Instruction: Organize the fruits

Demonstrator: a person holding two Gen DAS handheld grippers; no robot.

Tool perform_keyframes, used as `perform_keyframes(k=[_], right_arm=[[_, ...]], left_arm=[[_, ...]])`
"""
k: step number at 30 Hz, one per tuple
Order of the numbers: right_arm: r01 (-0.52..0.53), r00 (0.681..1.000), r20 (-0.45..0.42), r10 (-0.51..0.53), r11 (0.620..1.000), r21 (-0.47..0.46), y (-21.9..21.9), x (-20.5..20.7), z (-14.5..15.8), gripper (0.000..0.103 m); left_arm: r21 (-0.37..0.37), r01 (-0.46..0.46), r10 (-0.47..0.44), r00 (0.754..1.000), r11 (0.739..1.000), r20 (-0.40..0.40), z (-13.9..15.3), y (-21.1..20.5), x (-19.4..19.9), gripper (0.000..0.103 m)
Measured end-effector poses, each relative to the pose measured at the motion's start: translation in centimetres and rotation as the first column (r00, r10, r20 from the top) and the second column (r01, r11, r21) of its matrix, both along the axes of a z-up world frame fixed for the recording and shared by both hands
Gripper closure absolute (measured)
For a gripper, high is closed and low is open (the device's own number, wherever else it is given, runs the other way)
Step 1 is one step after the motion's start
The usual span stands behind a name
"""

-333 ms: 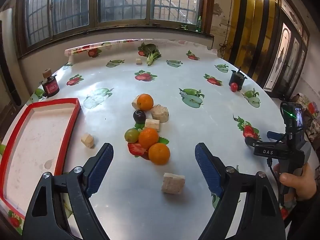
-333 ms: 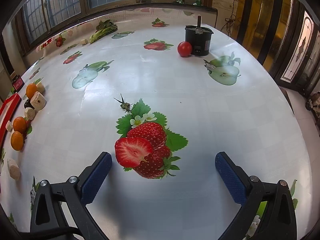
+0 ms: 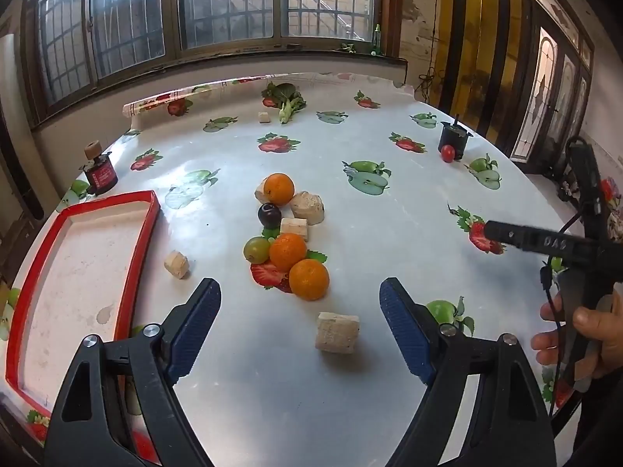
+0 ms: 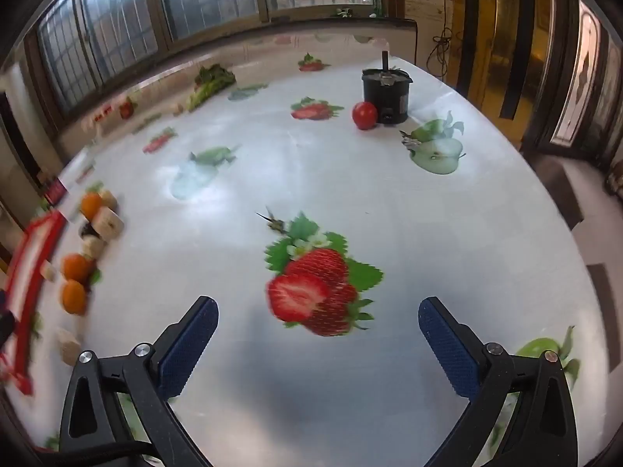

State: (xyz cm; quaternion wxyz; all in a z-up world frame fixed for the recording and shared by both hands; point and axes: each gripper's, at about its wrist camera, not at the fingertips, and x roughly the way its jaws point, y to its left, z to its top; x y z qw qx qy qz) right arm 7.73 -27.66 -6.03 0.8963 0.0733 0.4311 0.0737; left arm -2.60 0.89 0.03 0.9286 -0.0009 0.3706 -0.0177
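In the left wrist view three oranges lie mid-table: one far (image 3: pixel 278 188), one middle (image 3: pixel 288 251), one nearest (image 3: pixel 309 278). A dark plum (image 3: pixel 269 215) and a green grape (image 3: pixel 257 249) lie among them. A red-rimmed tray (image 3: pixel 78 272) sits at the left, with nothing visible in it. My left gripper (image 3: pixel 300 325) is open and empty, just short of the nearest orange. My right gripper (image 4: pixel 318 344) is open and empty above a printed strawberry; its body (image 3: pixel 545 241) shows at the right. A small red fruit (image 4: pixel 364 115) lies beside a black pot (image 4: pixel 385 95).
Several beige blocks lie among the fruit, one (image 3: pixel 337 331) between my left fingers. A dark red bottle (image 3: pixel 100 169) stands beyond the tray. Leafy greens (image 3: pixel 288 102) lie at the far edge. The tablecloth carries printed fruit pictures.
My left gripper has moved slightly forward toward the fruit pile. My right gripper's view has swung, with motion blur, and it has shifted a little over the table.
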Motion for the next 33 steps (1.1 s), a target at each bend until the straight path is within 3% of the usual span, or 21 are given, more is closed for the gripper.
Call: perform_keyframes(k=[2,3,9,18,27,33], right_arm=[[-0.047,0.999,-0.016,0.050,0.988,0.145,0.2,-0.3,0.6,0.000],[-0.065,0.997,-0.019,0.069,0.983,0.170,0.6,-0.4,0.9,0.000],[-0.185,0.982,0.031,0.185,0.983,-0.009,6.3,-2.1,3.9,0.000],[-0.345,0.928,0.057,0.367,0.908,-0.238,12.0,-5.6,4.8,0.000],[-0.386,0.891,0.125,0.437,0.873,-0.298,13.4,-6.5,8.7,0.000],[-0.395,0.885,0.136,0.445,0.873,-0.284,13.6,-6.7,8.8,0.000]], left_arm=[[0.005,-0.006,0.006,1.000,1.000,-0.005,-0.1,0.2,-0.2,0.019],[0.003,-0.006,0.006,1.000,1.000,-0.007,-0.2,0.4,-0.4,0.019],[0.022,-0.049,0.049,0.999,0.999,-0.015,-0.4,1.6,-1.6,0.019],[0.068,-0.131,0.132,0.991,0.989,-0.012,0.1,3.6,-3.1,0.019],[0.082,-0.177,0.176,0.984,0.981,0.016,1.1,4.7,-3.9,0.019],[0.086,-0.190,0.187,0.981,0.978,0.041,1.8,4.9,-4.3,0.019]])
